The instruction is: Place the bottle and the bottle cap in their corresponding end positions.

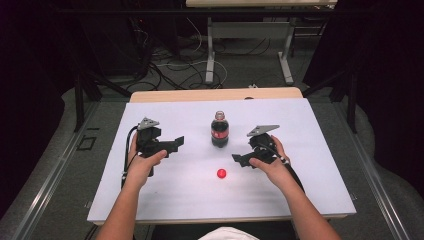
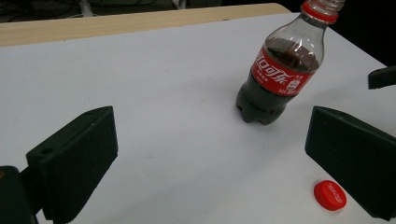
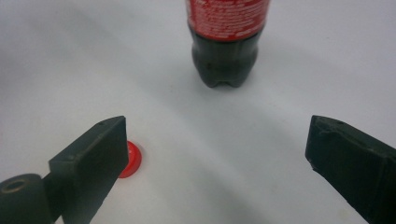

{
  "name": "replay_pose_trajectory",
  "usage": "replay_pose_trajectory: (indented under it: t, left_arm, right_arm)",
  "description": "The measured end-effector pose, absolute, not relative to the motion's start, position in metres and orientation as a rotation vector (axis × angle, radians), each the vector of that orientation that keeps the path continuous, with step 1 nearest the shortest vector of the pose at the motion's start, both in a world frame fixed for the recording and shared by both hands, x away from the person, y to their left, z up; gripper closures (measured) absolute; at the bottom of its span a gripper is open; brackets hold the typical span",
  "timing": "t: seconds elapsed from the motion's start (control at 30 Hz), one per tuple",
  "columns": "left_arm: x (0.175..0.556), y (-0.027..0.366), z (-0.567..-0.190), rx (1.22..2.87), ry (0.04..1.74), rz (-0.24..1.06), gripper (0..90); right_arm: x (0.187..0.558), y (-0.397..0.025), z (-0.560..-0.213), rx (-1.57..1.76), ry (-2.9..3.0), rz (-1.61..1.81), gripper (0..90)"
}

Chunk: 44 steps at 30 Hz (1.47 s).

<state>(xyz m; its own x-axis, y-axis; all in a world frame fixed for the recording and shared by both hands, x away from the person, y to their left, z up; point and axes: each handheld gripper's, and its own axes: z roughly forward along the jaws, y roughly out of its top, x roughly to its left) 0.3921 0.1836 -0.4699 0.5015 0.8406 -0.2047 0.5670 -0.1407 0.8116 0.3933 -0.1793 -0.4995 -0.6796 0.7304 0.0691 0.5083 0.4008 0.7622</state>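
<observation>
Your bottle (image 1: 219,131) stands uncapped at the counter's (image 1: 165,200) centre, its cap (image 1: 221,173) loose at its 6 o'clock. You flank it with left gripper (image 1: 176,142) and right gripper (image 1: 236,159), jaws apart, ready to steady and cap.

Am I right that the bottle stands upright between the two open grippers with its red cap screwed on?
Not quite: the cap is off, lying on the table in front of the upright bottle, as the high view shows. Both grippers are open.
</observation>
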Motion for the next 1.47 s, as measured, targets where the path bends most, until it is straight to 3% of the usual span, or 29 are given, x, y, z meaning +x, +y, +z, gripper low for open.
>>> replay_pose_trajectory:
  t: [0.2,0.67,1.13,1.47]
  left_arm:
    - [0.395,0.194,-0.473,1.809,1.221,0.389,2.7]
    - [0.402,0.209,-0.487,1.787,1.291,0.399,1.2]
    - [0.407,0.216,-0.507,1.834,1.317,0.494,0.7]
    - [0.41,0.219,-0.514,1.871,1.344,0.495,0.7]
  right_arm:
    - [0.396,-0.203,-0.489,1.188,2.335,1.154,0.2]
    - [0.407,-0.252,-0.496,1.315,2.212,1.105,0.1]
    - [0.411,-0.264,-0.514,1.38,2.154,1.057,0.1]
    - [0.413,-0.269,-0.518,1.392,2.139,1.042,0.1]
